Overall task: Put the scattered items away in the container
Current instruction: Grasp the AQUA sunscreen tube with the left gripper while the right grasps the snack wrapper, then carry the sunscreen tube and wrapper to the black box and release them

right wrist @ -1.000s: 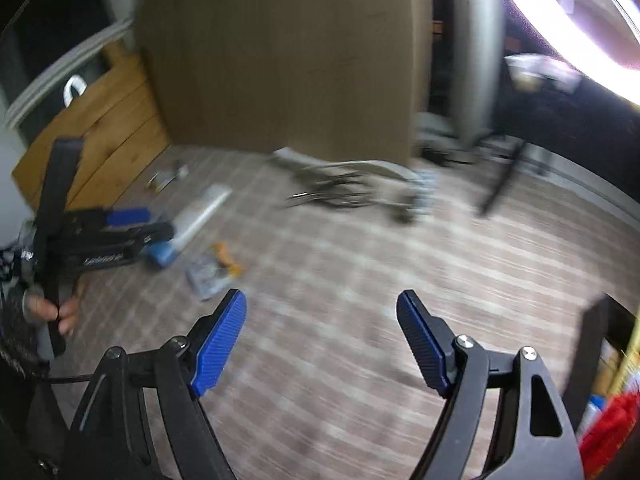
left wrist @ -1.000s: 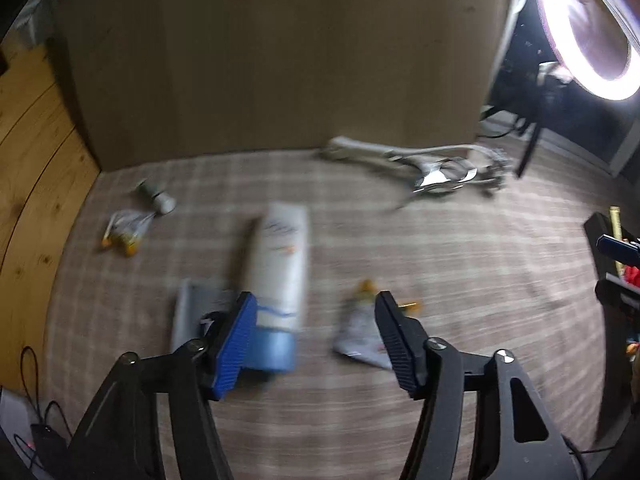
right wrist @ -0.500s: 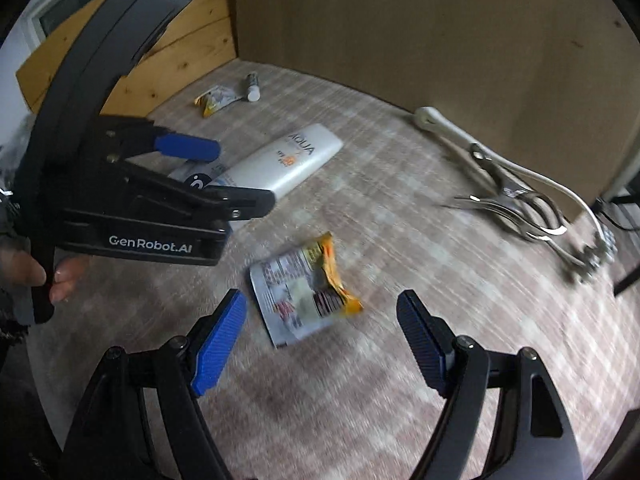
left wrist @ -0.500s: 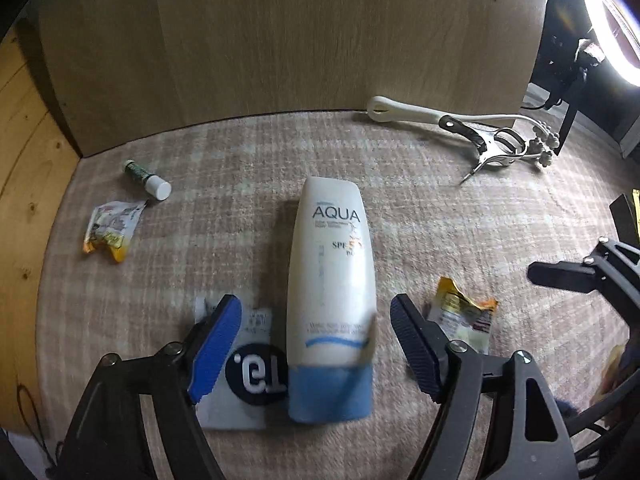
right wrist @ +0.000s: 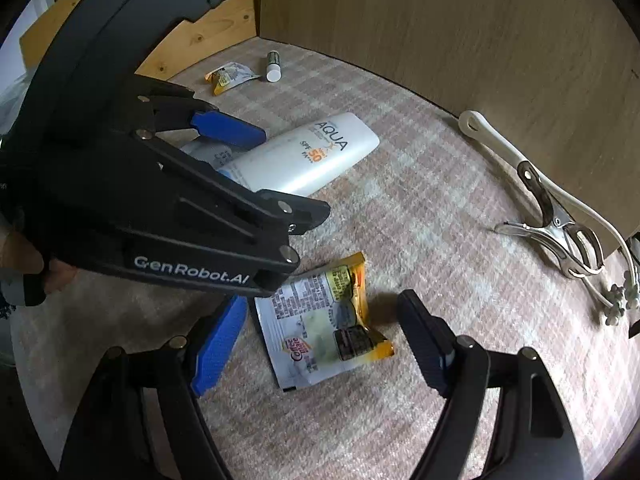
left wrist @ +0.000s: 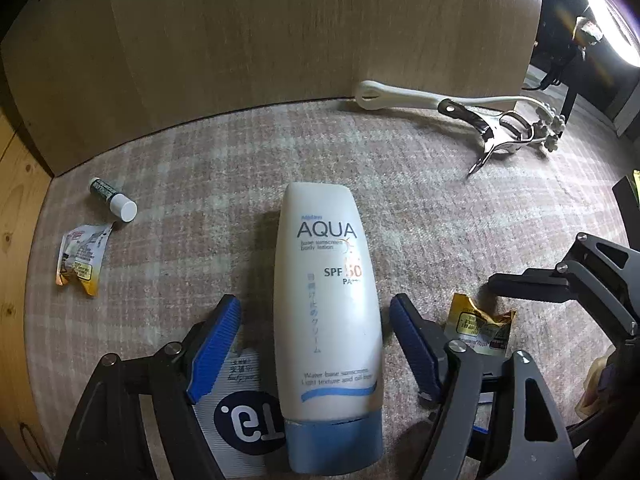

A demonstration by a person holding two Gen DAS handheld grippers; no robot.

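Note:
A white AQUA sunscreen tube (left wrist: pixel 326 320) with a blue cap lies on the checked cloth, between the open fingers of my left gripper (left wrist: pixel 316 352); the pads do not touch it. The tube also shows in the right wrist view (right wrist: pixel 308 156). A flat silver pouch (left wrist: pixel 236 412) lies partly under it. My right gripper (right wrist: pixel 320 340) is open, fingers on either side of a creamer sachet (right wrist: pixel 324 328), which also shows in the left wrist view (left wrist: pixel 478 324). No container is in view.
A lip balm stick (left wrist: pixel 114 200) and a small crumpled sachet (left wrist: pixel 80 258) lie at the left. A white massager handle (left wrist: pixel 400 96) and metal clamp (left wrist: pixel 500 140) lie by the wooden panel (left wrist: pixel 300 28). A wooden floor edge (right wrist: pixel 192 40) borders the cloth.
Both grippers have moved down and forward: the left now straddles the sunscreen tube, the right now straddles the creamer sachet. Both stay open.

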